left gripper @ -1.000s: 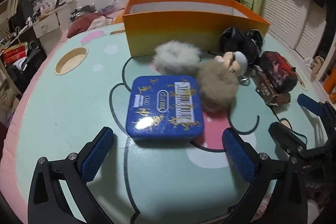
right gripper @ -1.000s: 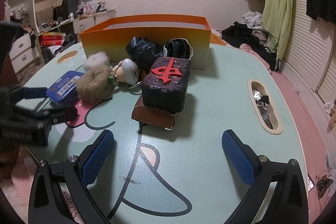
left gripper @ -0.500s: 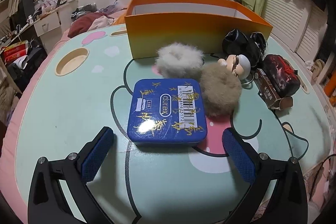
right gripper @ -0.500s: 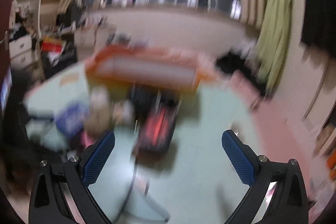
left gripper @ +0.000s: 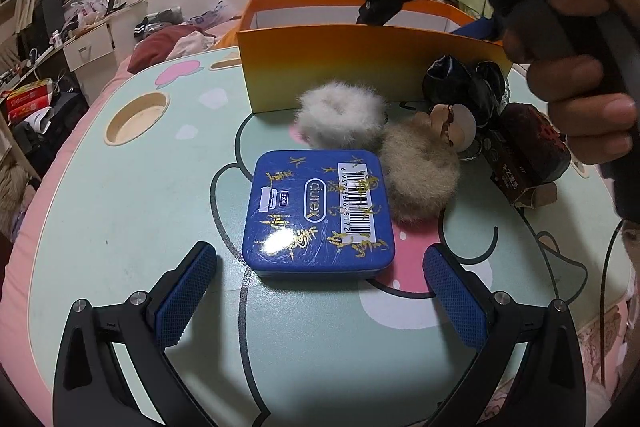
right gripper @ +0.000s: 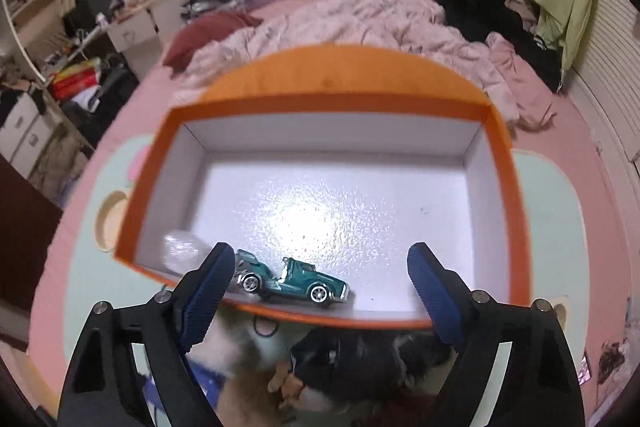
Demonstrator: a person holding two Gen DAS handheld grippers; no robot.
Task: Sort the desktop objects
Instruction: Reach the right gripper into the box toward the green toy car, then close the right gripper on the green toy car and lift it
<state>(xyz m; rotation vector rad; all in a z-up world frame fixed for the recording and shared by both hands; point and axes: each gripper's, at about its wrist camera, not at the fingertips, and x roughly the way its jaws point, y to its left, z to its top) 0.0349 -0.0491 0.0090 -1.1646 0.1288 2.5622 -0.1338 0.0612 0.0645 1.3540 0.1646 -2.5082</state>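
While both grippers gape empty, mint cartoon table fronts cluttered bedroom, pink bed.

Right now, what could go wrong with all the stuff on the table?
The right tool hangs empty over the orange box, so it might bump the green toy car inside. The hand and its tool block part of the left view. The fluffy puffs touch the blue tin, so grabbing one could shove the other.

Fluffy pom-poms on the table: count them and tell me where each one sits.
2. The white pom-pom sits against the orange box; the beige pom-pom lies right of the blue tin. Others may be hidden.
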